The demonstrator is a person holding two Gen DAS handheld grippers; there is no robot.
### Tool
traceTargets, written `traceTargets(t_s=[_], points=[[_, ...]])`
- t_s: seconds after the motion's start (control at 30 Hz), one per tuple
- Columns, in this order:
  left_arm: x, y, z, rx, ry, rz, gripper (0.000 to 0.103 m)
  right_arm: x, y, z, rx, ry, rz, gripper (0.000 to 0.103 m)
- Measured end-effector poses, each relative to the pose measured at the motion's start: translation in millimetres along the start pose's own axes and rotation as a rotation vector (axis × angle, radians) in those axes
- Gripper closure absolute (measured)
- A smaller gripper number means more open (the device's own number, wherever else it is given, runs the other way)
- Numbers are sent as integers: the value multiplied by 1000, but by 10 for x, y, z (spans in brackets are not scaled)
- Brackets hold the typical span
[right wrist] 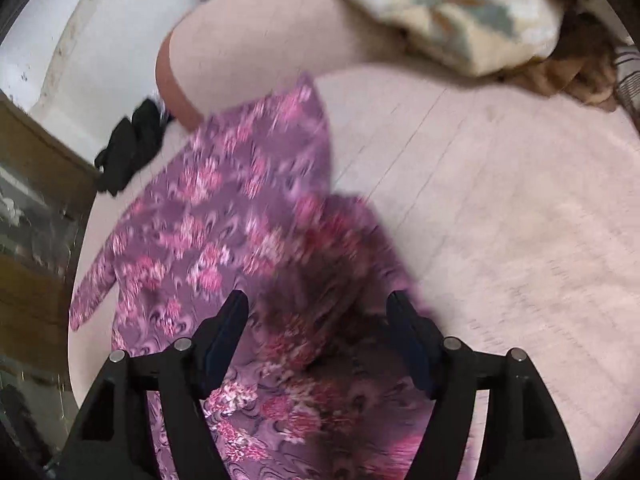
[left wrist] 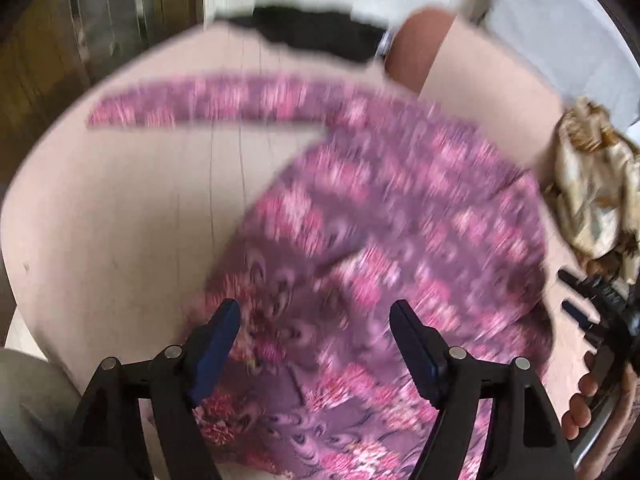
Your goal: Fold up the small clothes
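A purple garment with pink flowers [left wrist: 380, 208] lies spread on the pale pink table [left wrist: 120, 220], one long sleeve [left wrist: 208, 100] stretched out to the left. My left gripper [left wrist: 315, 312] hovers over its near part, jaws wide apart, with cloth below them but nothing pinched. In the right wrist view the same garment [right wrist: 208, 216] runs from the far left down to the near edge. My right gripper [right wrist: 318, 300] stands open above a bunched, darker fold of it. Both views are blurred.
A black cloth [left wrist: 316, 32] lies at the table's far edge, also seen as the black cloth [right wrist: 128, 144]. A heap of beige patterned fabric [left wrist: 596, 192] sits at the right, the same beige heap [right wrist: 460, 12]. A hand [left wrist: 580, 408] shows at the right. A wooden cabinet [right wrist: 36, 184] stands left.
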State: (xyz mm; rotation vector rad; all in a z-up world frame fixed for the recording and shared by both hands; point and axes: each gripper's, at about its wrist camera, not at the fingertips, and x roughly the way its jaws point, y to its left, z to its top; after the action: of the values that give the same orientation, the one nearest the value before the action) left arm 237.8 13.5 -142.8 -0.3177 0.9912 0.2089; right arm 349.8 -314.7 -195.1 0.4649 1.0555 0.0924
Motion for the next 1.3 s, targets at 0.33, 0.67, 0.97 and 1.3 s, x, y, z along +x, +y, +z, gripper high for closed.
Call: traceTargets(t_s=[0.33,0.67,0.97,1.3], points=[[275,-795,583,299,128,-306,12,179,-395,336,20,19,-36,47],[1660,-2275,1172,437,447,-414,12,601,-399,492,-367,102,105,76],[2203,-2776,1244,349,465,-371,81,724,-273,472,-418,85,166,99],[2081,-2423,1422,242,419,-366,90,224,-574,673,-363,94,-29,100]])
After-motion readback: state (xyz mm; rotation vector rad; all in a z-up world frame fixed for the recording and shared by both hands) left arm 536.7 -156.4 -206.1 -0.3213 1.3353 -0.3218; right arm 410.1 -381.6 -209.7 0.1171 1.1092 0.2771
